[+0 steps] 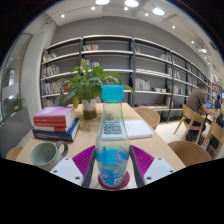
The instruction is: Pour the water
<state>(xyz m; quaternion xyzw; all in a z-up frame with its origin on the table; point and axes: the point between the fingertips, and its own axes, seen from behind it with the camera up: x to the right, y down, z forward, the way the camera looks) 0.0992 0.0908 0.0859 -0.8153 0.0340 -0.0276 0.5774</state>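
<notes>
Water bottle (112, 140) stands upright between the tool's (112, 165) two fingers, close in. Clear plastic body, light blue cap on top, a pale label band partway up. Its base sits low between the magenta pads (83, 160), one showing on each side of it. Pads lie close against the bottle's sides; both appear to press on it, though the contact lines are hard to make out through the clear plastic. Tool reads as pinching the bottle.

Counter (160, 140) is light wood and runs ahead from the fingers.

Just left of the bottle, near the left finger: a green mug (44, 153), open mouth up, pale inside.

Behind the mug: a stack of books (55, 124), red cover on top, darker ones below, lying flat.

Beyond the bottle, partly hidden by it: a laptop or keyboard (128, 128), pale, keys facing up. Cannot tell which.

Further back, left of the bottle cap: a potted plant (86, 82) with broad green leaves, standing on the counter.

Right of the counter: wooden chairs (192, 118), several, some pulled out. One chair back (188, 151) near the right finger.

Back wall: long bookshelves (135, 72), several tiers, partly filled with books. Ceiling has round recessed lights (132, 4). Window at far left, bright.
</notes>
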